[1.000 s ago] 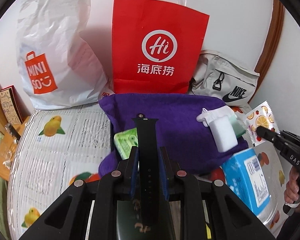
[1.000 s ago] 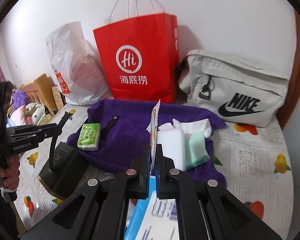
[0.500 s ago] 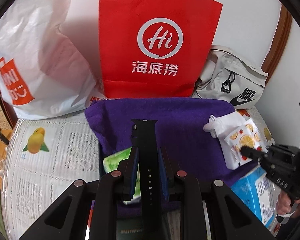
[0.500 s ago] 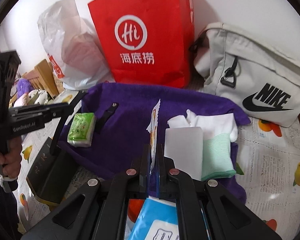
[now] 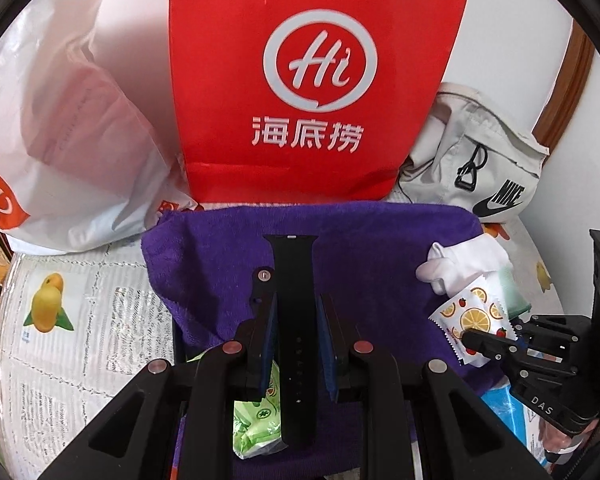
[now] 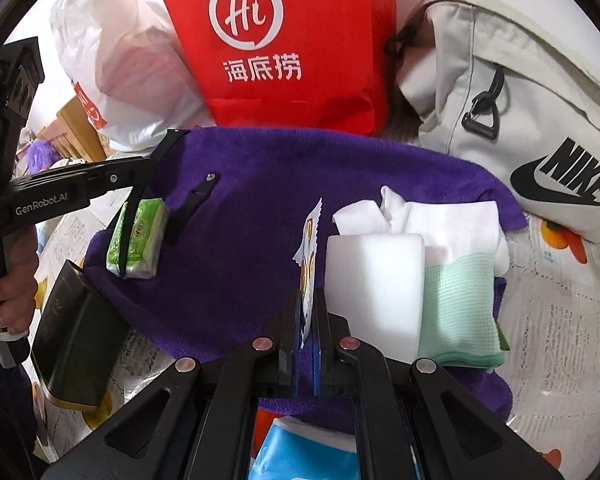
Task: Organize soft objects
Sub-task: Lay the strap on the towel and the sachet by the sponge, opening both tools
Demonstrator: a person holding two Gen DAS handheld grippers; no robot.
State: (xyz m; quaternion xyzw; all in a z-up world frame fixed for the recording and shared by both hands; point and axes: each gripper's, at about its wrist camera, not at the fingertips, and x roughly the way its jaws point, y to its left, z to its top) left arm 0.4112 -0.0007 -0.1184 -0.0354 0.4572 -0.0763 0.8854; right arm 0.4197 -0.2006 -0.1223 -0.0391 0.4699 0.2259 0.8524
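Two grippers loaded | left gripper [image 5: 296, 344] clamped on watch strap [image 5: 294, 280], long axis near-far | right gripper [image 6: 308, 320] pinching sachet [image 6: 309, 256] edge-up | purple towel [image 6: 252, 200] directly below both, strap's far end over its centre.

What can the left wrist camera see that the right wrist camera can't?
Only the left wrist view shows the fruit sachet's printed face. Only the right wrist view shows the white sponge block, the dark box and the left strap edge-on. Both show the purple towel, green tissue pack, red bag and Nike bag.
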